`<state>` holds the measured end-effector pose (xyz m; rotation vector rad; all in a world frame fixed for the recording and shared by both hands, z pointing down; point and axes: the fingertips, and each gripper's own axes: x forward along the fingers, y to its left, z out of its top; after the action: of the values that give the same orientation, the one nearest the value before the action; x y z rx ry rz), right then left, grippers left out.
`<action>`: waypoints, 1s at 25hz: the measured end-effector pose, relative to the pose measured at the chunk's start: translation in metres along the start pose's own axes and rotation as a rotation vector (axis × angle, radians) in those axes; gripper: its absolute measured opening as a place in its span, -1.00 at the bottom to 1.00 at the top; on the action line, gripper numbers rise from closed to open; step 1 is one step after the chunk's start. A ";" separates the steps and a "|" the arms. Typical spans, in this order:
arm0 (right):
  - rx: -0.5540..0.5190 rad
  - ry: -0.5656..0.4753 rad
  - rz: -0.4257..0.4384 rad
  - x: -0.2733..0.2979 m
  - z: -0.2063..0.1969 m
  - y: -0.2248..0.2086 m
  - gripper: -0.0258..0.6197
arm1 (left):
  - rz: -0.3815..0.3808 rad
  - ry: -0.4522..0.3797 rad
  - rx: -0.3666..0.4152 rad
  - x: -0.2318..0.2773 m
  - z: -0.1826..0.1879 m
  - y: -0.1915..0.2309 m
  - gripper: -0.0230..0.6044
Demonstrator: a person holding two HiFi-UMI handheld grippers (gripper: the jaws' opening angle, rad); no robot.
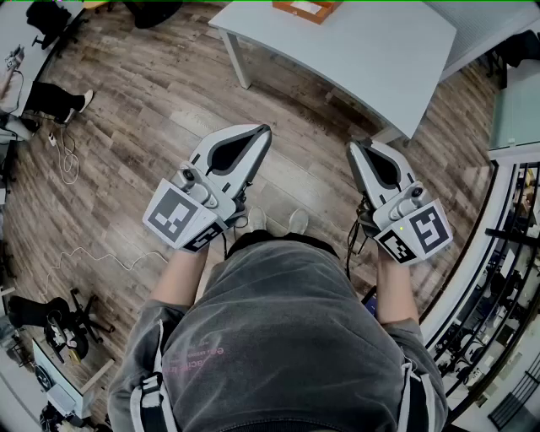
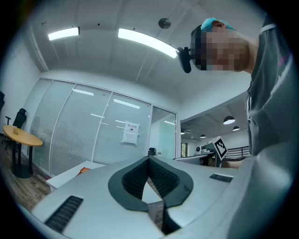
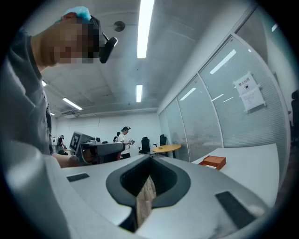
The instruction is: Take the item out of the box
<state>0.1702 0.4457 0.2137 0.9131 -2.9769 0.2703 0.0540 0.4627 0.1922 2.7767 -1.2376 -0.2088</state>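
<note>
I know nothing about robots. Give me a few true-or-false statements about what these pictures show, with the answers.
1. An orange box lies on the white table. True.
2. The right gripper holds the box. False: its jaws are together with nothing between them, and the box lies apart on the table.
3. The left gripper has its jaws spread wide. False: their tips meet, with nothing held.
4. The floor is laid in wood-look planks. True.
5. Both grippers hang over the table. False: they are over the floor, short of the table's edge.
</note>
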 end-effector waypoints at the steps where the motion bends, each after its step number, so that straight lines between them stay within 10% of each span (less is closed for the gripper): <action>1: 0.000 0.000 0.001 -0.001 0.000 -0.001 -0.92 | 0.000 0.000 0.000 0.001 -0.001 -0.001 -0.91; 25: 0.042 -0.001 0.013 -0.039 -0.010 -0.041 -0.91 | 0.076 0.011 0.001 0.025 -0.017 -0.025 -0.91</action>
<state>0.2248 0.4356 0.2271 0.8979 -2.9904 0.3335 0.0918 0.4608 0.2036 2.7216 -1.3383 -0.1870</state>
